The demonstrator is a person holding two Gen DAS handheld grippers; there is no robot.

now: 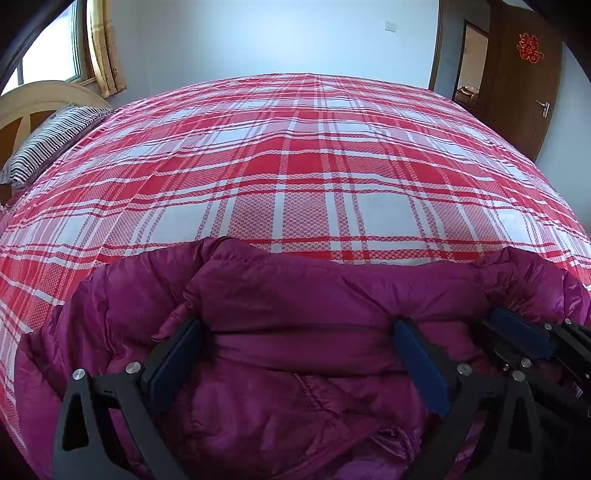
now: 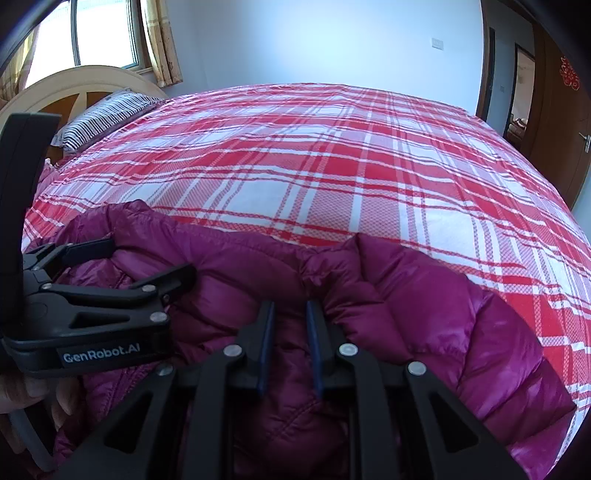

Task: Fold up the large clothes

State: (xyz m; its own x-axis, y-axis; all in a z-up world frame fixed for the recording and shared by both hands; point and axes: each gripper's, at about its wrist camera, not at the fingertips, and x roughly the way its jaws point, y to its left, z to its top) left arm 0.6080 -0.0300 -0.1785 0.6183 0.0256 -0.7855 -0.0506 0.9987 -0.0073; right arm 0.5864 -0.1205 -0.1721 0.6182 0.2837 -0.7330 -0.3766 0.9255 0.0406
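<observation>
A magenta puffer jacket (image 1: 295,387) lies bunched at the near edge of the bed, in both views. In the left wrist view my left gripper (image 1: 298,325) stands open and wide, its blue pads on either side of a thick fold of the jacket, not squeezing it. The same gripper (image 2: 151,256) appears at the left of the right wrist view, jaws spread over the jacket (image 2: 424,314). My right gripper (image 2: 289,305) is nearly closed, its pads pinching a ridge of jacket fabric. One of its fingers (image 1: 517,330) shows at the right of the left wrist view.
The bed wears a red and white plaid sheet (image 1: 295,166) that stretches away beyond the jacket. A striped pillow (image 1: 48,140) and a cream headboard (image 2: 85,79) sit at the far left. A curtained window (image 2: 103,33) is behind them, a brown door (image 1: 524,92) at the right. A hand (image 2: 29,398) holds the left gripper.
</observation>
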